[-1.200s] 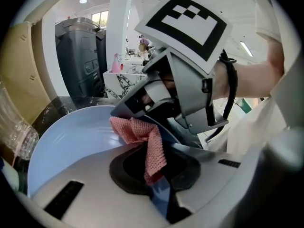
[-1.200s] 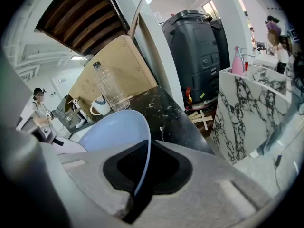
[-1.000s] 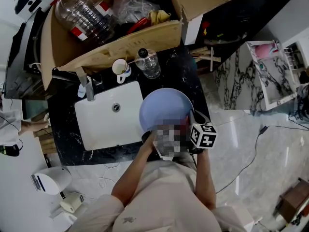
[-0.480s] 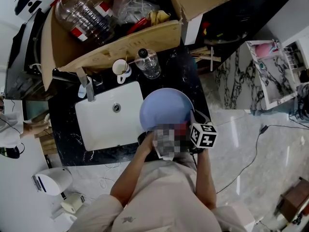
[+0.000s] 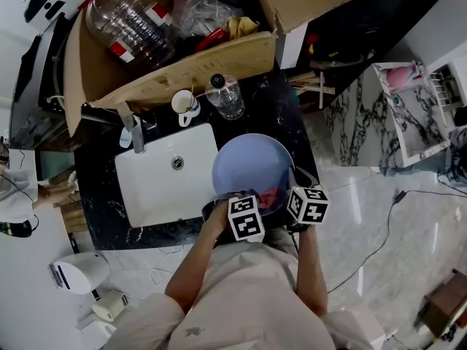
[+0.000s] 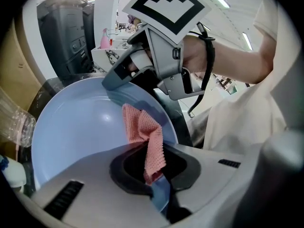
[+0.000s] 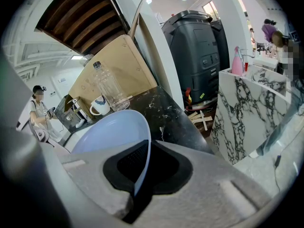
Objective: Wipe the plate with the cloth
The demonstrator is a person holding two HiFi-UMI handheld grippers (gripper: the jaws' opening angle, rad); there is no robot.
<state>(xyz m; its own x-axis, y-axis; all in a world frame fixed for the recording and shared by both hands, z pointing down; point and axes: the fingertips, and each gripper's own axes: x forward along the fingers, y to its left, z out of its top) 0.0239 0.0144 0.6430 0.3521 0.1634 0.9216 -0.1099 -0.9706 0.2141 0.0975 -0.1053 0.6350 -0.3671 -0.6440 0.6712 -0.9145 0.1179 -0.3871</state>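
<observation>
A pale blue plate (image 5: 252, 165) is held above the black counter (image 5: 281, 100), just right of the white sink (image 5: 164, 181). My right gripper (image 5: 288, 195) is shut on the plate's near rim (image 7: 140, 167). My left gripper (image 5: 237, 199) is shut on a pink cloth (image 6: 145, 137), which hangs from the jaws and lies against the plate's inner face (image 6: 80, 132). The pink cloth (image 5: 268, 197) shows between the two marker cubes in the head view. The right gripper's body (image 6: 161, 65) reaches in from the top of the left gripper view.
A clear bottle (image 5: 222, 95) and a white mug (image 5: 182, 102) stand on the counter behind the plate. A faucet (image 5: 130, 126) sits at the sink's back left. A cardboard box (image 5: 153, 42) of bottles lies beyond. A marble-patterned stand (image 5: 408, 111) is at the right.
The left gripper has shifted slightly; its marker cube now shows clearly by the plate's near rim. Plate and right gripper have hardly moved.
</observation>
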